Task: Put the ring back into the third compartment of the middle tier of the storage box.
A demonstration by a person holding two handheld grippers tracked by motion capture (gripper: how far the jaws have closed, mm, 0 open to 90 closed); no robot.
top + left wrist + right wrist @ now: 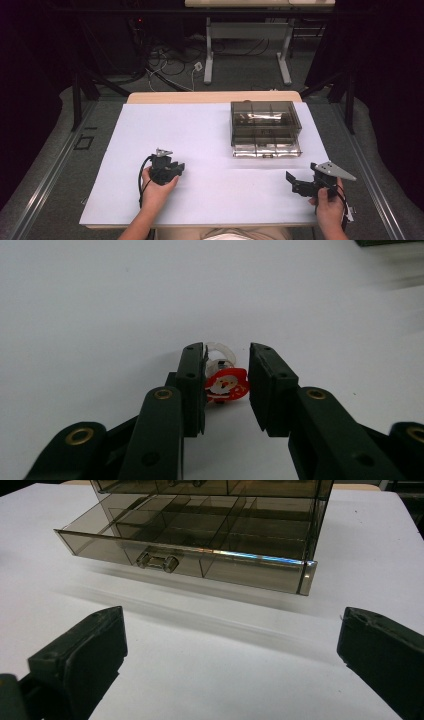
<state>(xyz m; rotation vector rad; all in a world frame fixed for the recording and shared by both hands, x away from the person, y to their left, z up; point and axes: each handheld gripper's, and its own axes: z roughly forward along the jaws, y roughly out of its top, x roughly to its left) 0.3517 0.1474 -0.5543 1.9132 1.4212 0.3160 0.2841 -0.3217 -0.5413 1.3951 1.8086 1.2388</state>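
The Santa ring (pixel 226 382), a small red-and-white Santa face on a clear band, sits at the centre of the left gripper view on the white table (pixel 210 135), clasped between the jaws of the left gripper (pixel 227 385). At upper right in the high view, the smoky plastic drawer box (pixel 265 127) has its lower drawer (pixel 190 555) pulled out, its visible compartments bare. The right gripper (pixel 295 186), lower right, rests with jaws spread wide, facing the box.
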